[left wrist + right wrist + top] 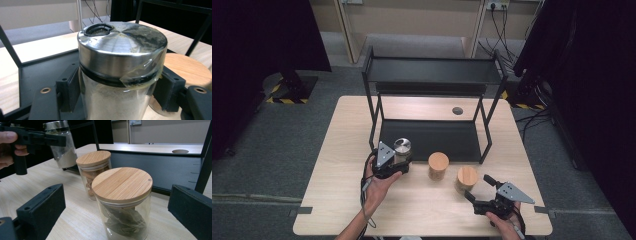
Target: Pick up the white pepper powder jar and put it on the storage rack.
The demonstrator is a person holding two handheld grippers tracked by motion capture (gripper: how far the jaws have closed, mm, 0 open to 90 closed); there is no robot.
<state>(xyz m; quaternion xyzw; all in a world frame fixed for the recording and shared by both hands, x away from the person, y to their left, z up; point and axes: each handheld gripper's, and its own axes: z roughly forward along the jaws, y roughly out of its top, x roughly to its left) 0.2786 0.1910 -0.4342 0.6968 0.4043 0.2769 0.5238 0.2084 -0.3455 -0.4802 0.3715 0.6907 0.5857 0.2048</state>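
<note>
A glass jar of pale powder with a steel lid [402, 146] sits at the front left corner of the black rack's lower shelf [432, 137]. My left gripper [401, 156] is shut on it. In the left gripper view both pads [72, 87] press the steel-lidded jar [120, 50] just under its lid. Two wooden-lidded jars stand on the table, one [438, 165] in the middle and one [467, 179] to its right. My right gripper [477, 186] is open just behind the right jar [122, 187], with its jaws wide on either side and not touching it.
The black two-tier rack [432, 70] stands at the back of the wooden table [337, 200], its upper shelf bare. A round hole [457, 110] is in the tabletop behind the rack. In the right gripper view the other wooden-lidded jar [93, 161] stands close behind the near one.
</note>
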